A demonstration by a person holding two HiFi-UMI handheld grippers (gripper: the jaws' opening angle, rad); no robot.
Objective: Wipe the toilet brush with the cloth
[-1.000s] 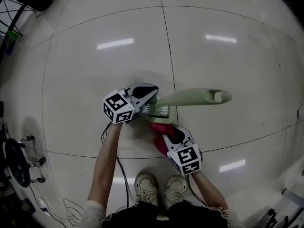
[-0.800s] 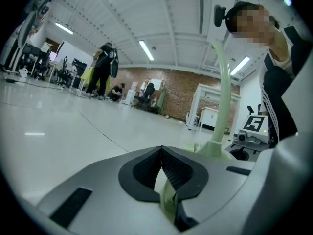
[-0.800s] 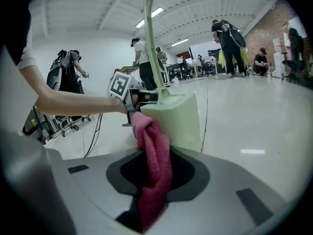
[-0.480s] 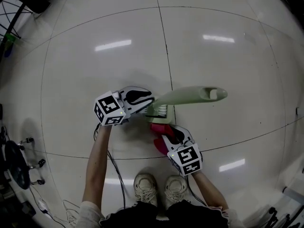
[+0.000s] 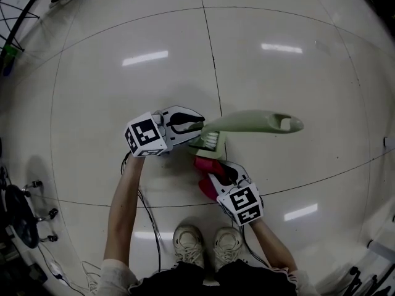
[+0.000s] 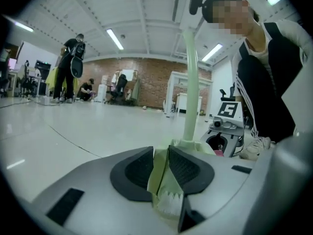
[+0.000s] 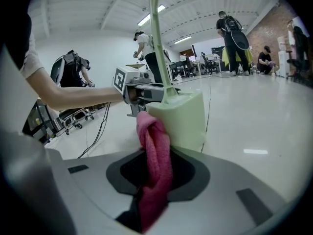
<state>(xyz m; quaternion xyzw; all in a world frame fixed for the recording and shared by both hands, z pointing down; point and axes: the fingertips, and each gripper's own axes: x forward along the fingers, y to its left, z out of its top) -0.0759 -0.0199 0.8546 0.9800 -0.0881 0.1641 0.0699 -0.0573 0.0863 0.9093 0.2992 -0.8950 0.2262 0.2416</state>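
The pale green toilet brush (image 5: 259, 122) stands on the floor with its handle leaning toward the camera and its head (image 5: 210, 142) at the bottom. My left gripper (image 5: 196, 128) is at the head from the left. Its jaws have just been opening, and a green edge with white bristles (image 6: 164, 177) sits loosely between them. My right gripper (image 5: 211, 172) is shut on the pink cloth (image 5: 205, 164), which touches the near side of the brush's green base (image 7: 183, 116). From the right gripper view the cloth (image 7: 156, 151) hangs bunched between the pads.
The person's two shoes (image 5: 203, 244) stand just behind the right gripper. Cables (image 5: 148, 208) trail on the tiled floor at the left, near dark equipment (image 5: 18, 208) at the left edge. Other people (image 6: 73, 67) stand far off by a brick wall.
My left gripper has rolled and shifted slightly left at the brush head. The brush handle swayed a little. The right gripper and cloth stayed put.
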